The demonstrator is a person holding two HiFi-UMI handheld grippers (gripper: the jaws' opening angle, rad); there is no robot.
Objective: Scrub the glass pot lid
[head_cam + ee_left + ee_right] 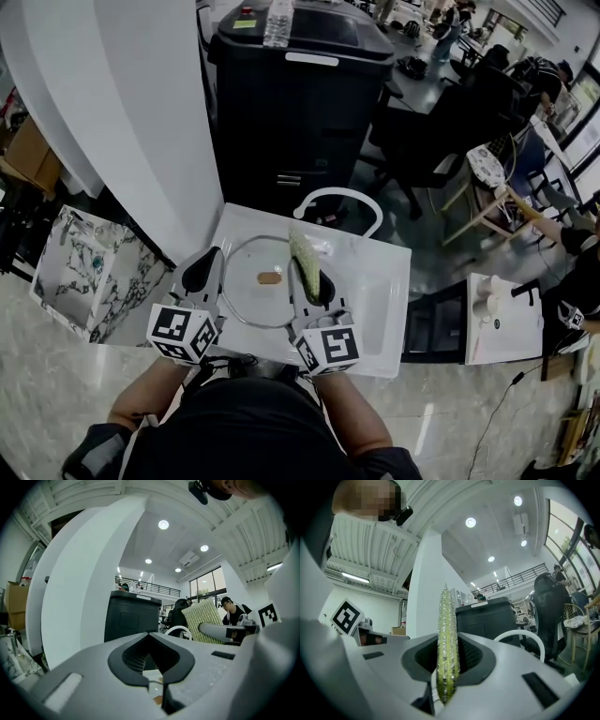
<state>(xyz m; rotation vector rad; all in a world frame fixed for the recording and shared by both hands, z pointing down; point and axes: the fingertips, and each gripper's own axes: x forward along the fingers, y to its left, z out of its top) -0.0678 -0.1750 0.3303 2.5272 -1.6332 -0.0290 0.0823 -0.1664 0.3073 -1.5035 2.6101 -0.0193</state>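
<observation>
Workshop floor, white pillar to my left, black cabinet (300,103) ahead with a bottle (277,21) on top.

- Sink (384,281): white, rectangular, directly below me; white arched tap (347,194) at its far edge.
- Lid (258,300): glass, lying flat in the sink's left half, knob (269,277) up.
- Left gripper (202,272): I have its jaws pressed together on the lid's left rim.
- Right gripper (312,286): pinching a yellow-green sponge (304,255) held edge-on, over the lid's right side; whether they touch, I cannot tell.
</observation>
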